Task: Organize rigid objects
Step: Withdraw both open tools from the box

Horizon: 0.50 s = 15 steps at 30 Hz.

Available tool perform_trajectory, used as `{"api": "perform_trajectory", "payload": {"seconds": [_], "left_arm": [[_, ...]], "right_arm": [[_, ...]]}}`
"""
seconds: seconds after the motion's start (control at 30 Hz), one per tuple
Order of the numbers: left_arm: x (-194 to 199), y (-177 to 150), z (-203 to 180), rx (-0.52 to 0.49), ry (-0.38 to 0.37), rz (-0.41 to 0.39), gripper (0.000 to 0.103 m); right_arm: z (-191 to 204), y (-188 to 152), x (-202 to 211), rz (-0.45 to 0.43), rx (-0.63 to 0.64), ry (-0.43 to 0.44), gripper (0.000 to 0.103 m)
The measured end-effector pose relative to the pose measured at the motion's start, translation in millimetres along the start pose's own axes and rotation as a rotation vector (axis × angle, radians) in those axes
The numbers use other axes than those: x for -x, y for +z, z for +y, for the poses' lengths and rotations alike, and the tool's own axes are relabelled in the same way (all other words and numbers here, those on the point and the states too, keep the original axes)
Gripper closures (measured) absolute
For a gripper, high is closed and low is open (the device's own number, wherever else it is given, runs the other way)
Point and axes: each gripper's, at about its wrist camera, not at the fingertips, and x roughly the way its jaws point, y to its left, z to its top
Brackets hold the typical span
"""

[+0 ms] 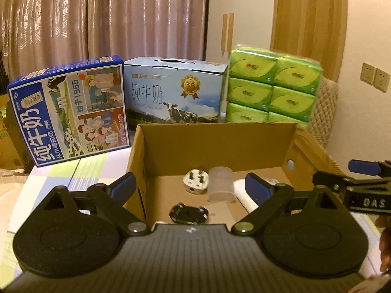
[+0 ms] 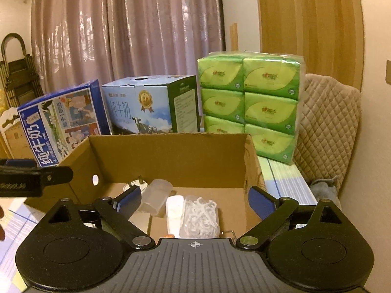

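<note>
Curtain point(image 1: 102, 17): mauve, drawn across the back of the room.
Tissue pack point(image 2: 249, 105): green, stacked at the table's rear right.
Milk cartons: pale blue one point(image 1: 176, 92) beside the tissues, dark blue one point(image 1: 70, 112) leaning to its left.
Cardboard box point(image 1: 217, 144): open-topped, in front of the cartons, directly ahead of both claws.
Left gripper point(image 1: 193, 186): fingers spread wide, nothing held, at the box's near edge.
Right gripper point(image 2: 195, 201): likewise released, empty, over the near wall.
Box contents: frosted cup point(image 1: 221, 183) touching white plug point(image 1: 195, 180); black toy car point(image 1: 189, 213) nearer; white block point(image 2: 174, 210) beside bagged white picks point(image 2: 200, 216).
</note>
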Motion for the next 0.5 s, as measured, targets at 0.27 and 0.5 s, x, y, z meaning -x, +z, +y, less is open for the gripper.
{"api": "perform_trajectory", "payload": {"seconds": [0.27,0.5], "left_arm": [[63,-18,-4,0.066,0.004,0.011,0.009],[121,-32,-13,0.096,0.008,0.037,0.009]], "right_arm": [[4,-2,53,0.014,-0.026,0.017,0.011],[11,-4,113,0.027,-0.014,0.011,0.011]]}}
